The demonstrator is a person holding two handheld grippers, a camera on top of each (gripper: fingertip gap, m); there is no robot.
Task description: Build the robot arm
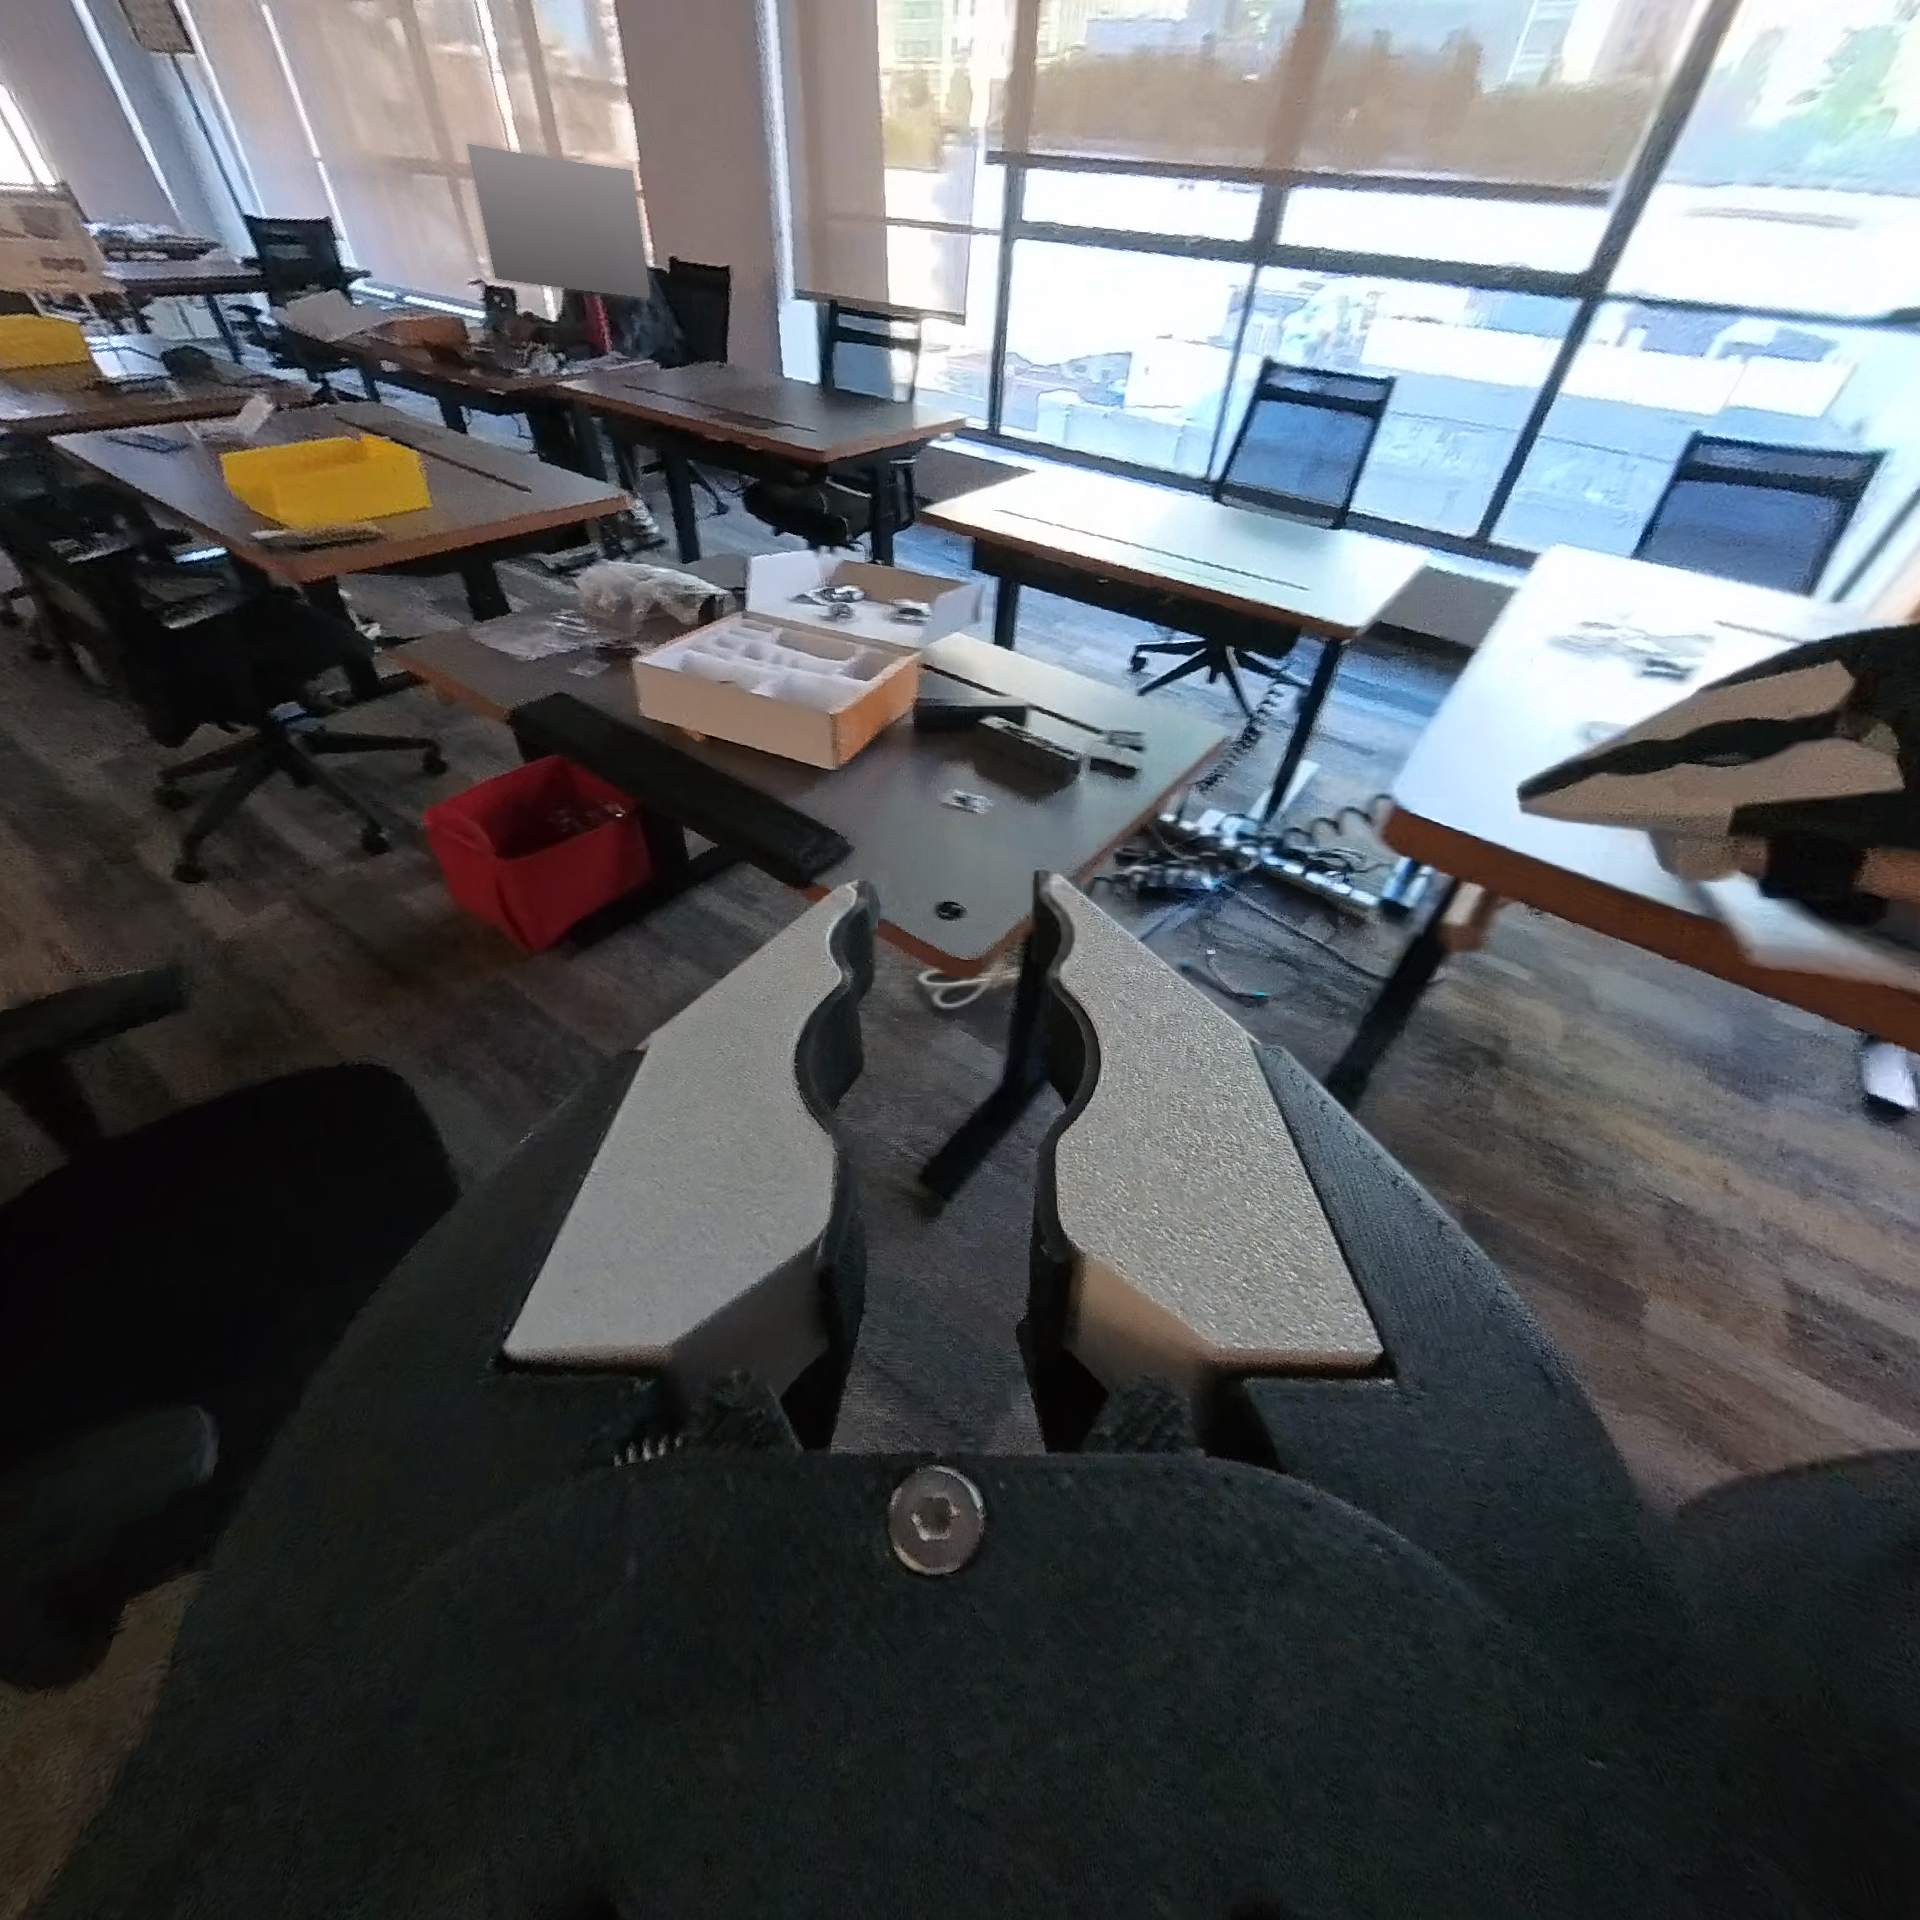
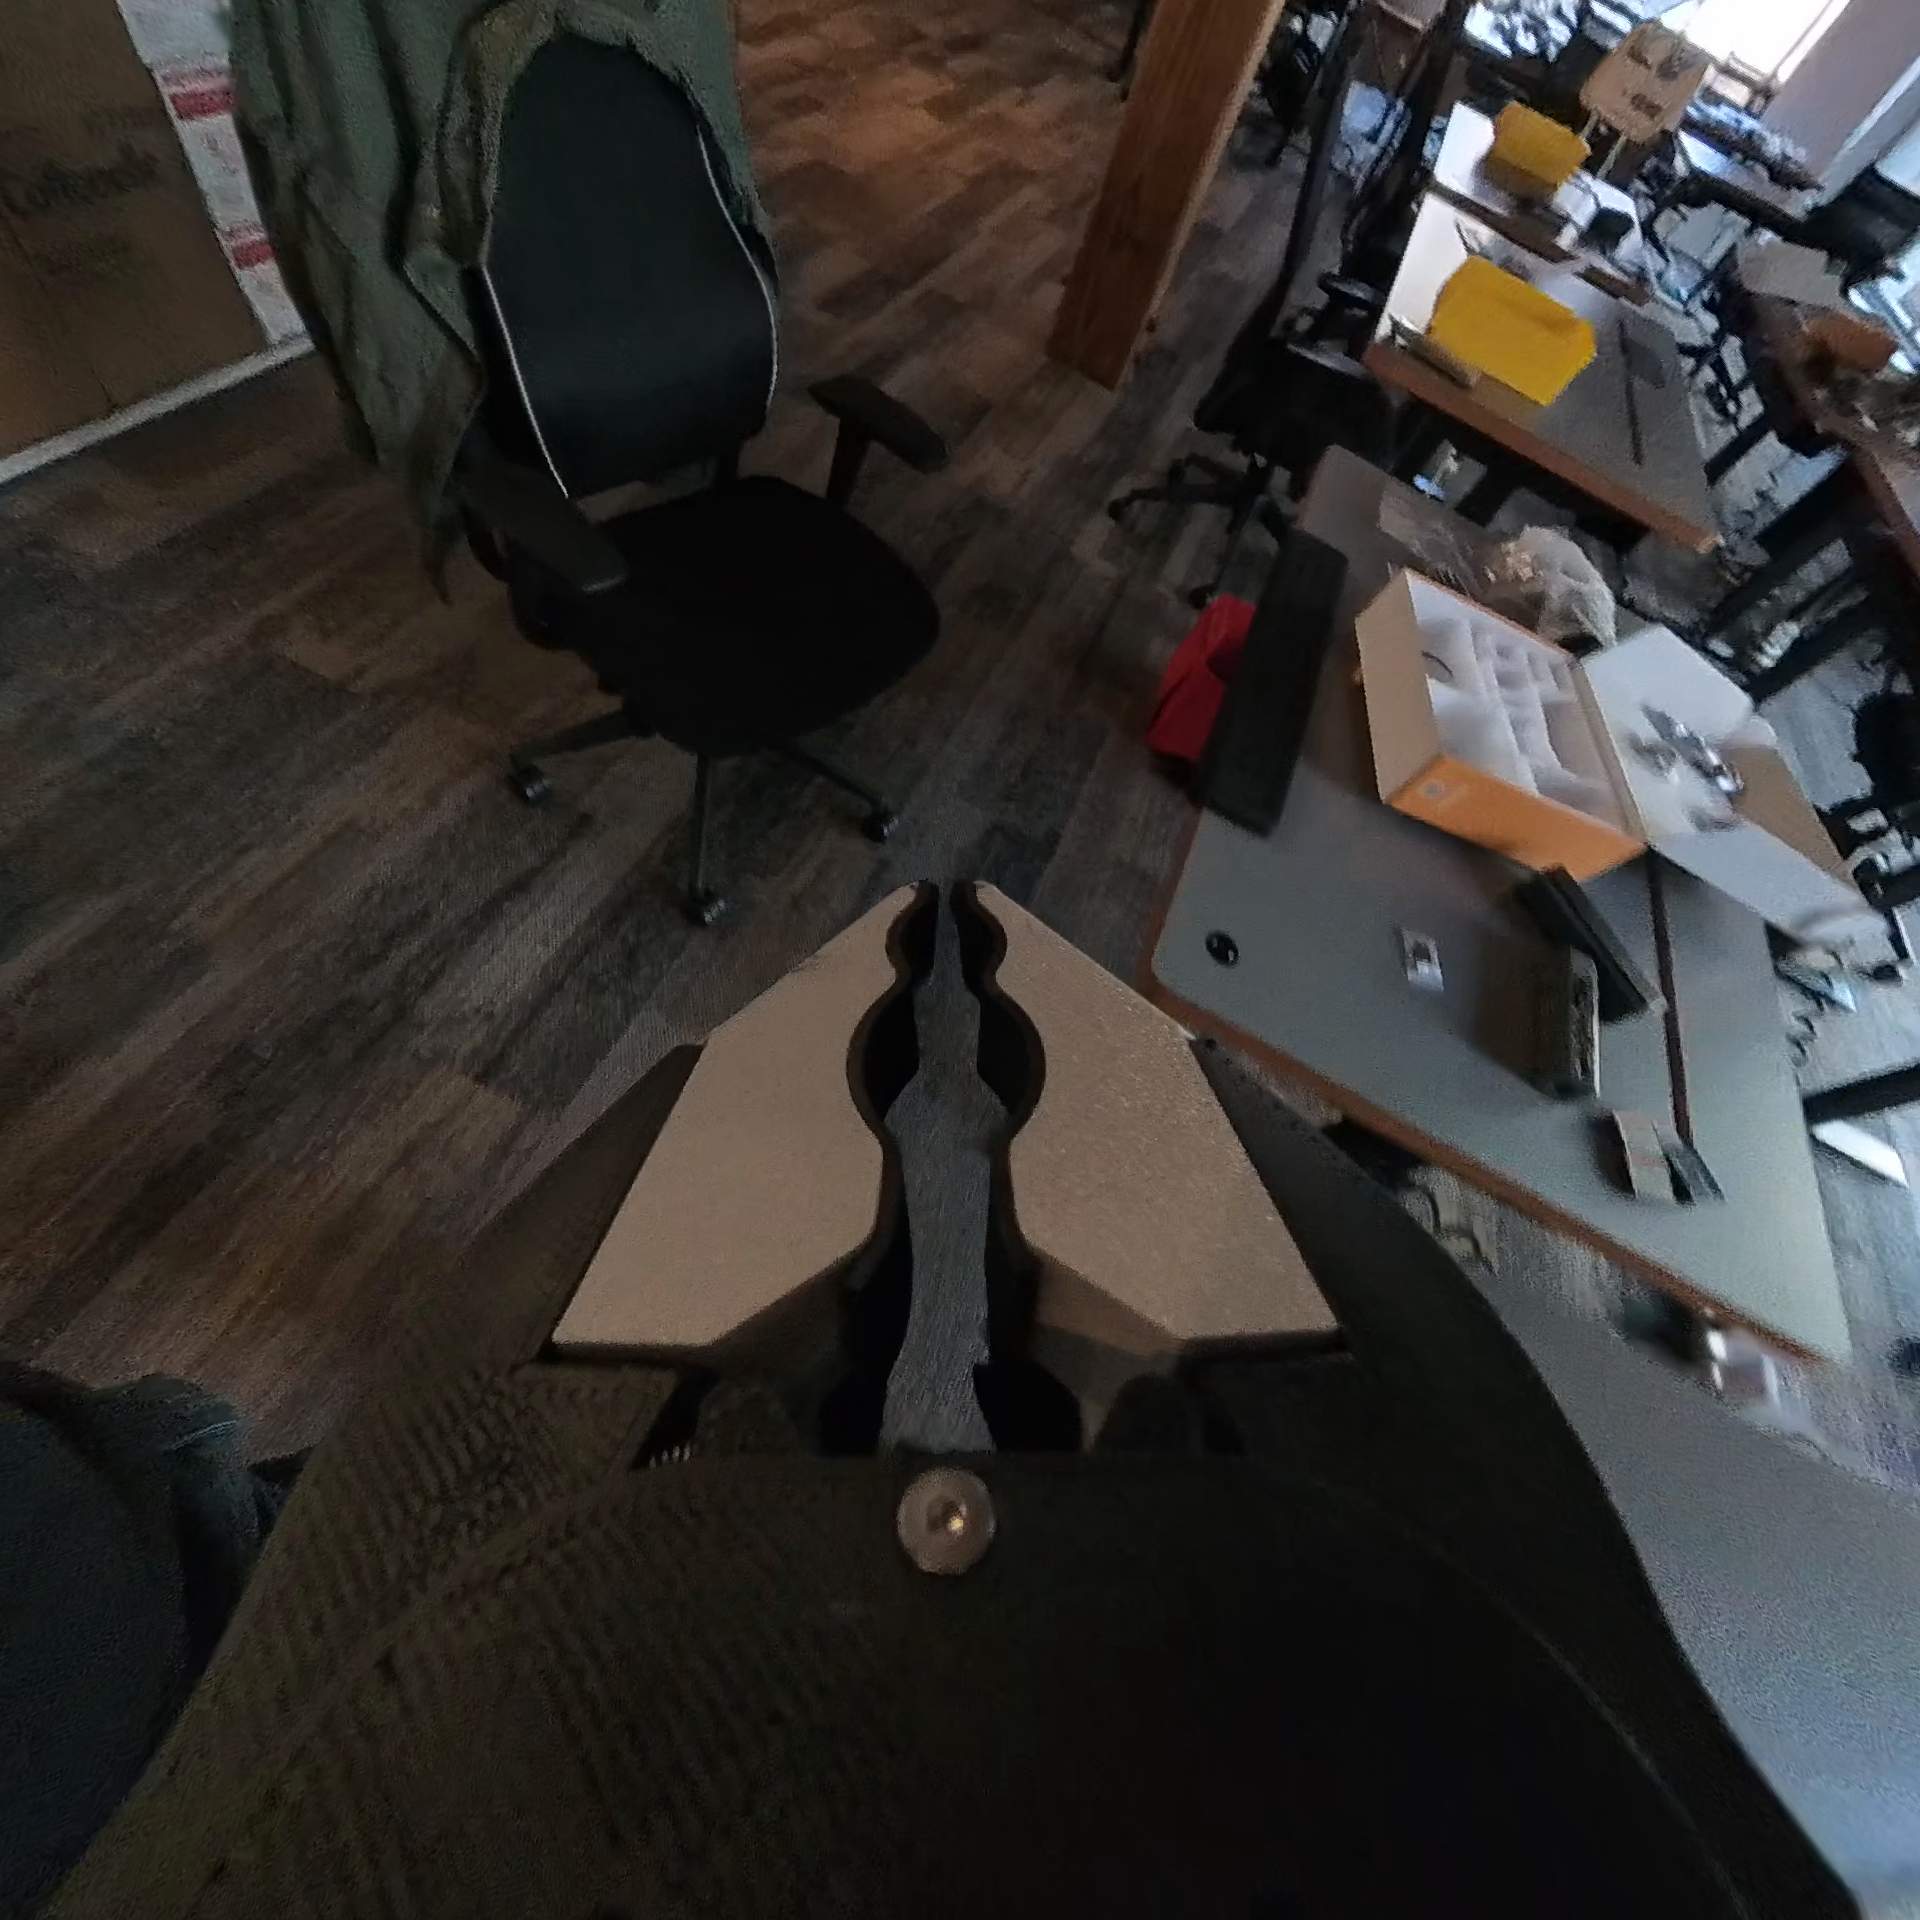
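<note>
My left gripper is open and empty, held in the air above the floor just short of the near corner of a grey desk. On that desk lie an open white and orange box with a moulded insert, a black keyboard and small black parts. My right gripper is shut with nothing between its fingers, held above the floor left of the same desk. The box and keyboard also show there. The right gripper shows at the right edge of the left wrist view.
A red bin stands on the floor beside the desk. A black office chair with a green jacket stands ahead of the right gripper. Yellow bins sit on desks behind. Cables and power strips lie on the floor. Another desk stands at right. The gap from one gripper's tips to the other's is roughly 30 cm.
</note>
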